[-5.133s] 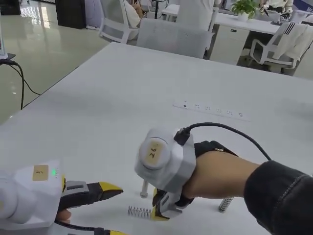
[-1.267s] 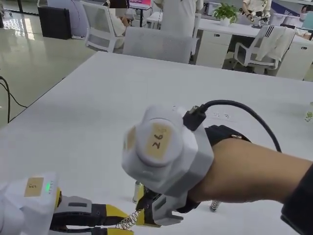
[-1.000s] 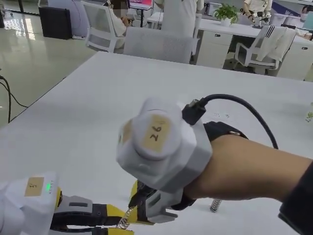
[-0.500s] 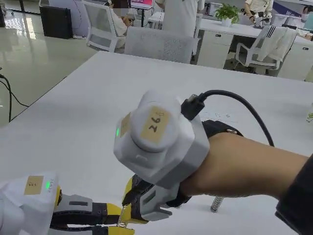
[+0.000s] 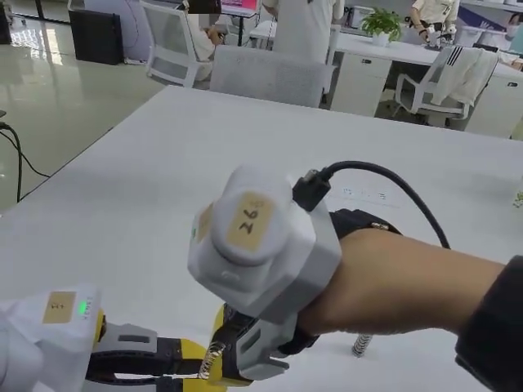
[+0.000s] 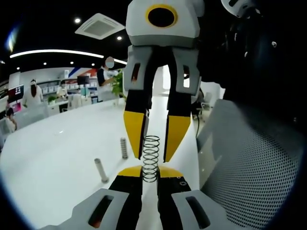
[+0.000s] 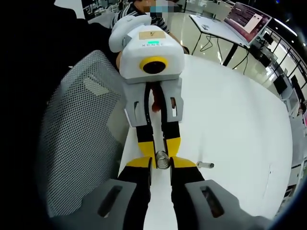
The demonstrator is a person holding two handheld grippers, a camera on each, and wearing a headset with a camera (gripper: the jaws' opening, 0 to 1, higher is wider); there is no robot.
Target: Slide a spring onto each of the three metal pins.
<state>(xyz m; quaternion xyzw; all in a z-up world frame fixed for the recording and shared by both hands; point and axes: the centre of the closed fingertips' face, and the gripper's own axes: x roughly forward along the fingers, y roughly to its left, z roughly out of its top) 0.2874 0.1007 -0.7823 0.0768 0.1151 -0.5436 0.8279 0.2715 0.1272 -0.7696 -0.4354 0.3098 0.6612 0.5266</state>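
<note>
— Spring of bright coiled steel wire (image 6: 150, 154): where is it?
— Up off the white tabletop (image 5: 163, 163), at its near edge, between the two grippers. Its axis runs from one gripper to the other.
— How does the left gripper (image 6: 150, 173) stand?
— Its yellow-tipped jaws are narrow and pinch one end of the spring between their tips.
— And the right gripper (image 7: 162, 163)?
— It faces the left one, nose to nose. Its jaws are narrow too, one on each side of the spring's other end. In the left gripper view one jaw touches the coil and the other looks just clear of it, so I cannot tell whether it grips.
— Any pins?
— In the left gripper view a bare upright metal pin (image 6: 100, 170) stands on the table to the left of the spring. Farther off is a ribbed upright post (image 6: 124, 148), too small to say whether it is a pin wearing a spring. In the head view an upright coil (image 5: 360, 344) stands on the table by the person's forearm (image 5: 409, 294), to the right of the grippers and apart from them.
</note>
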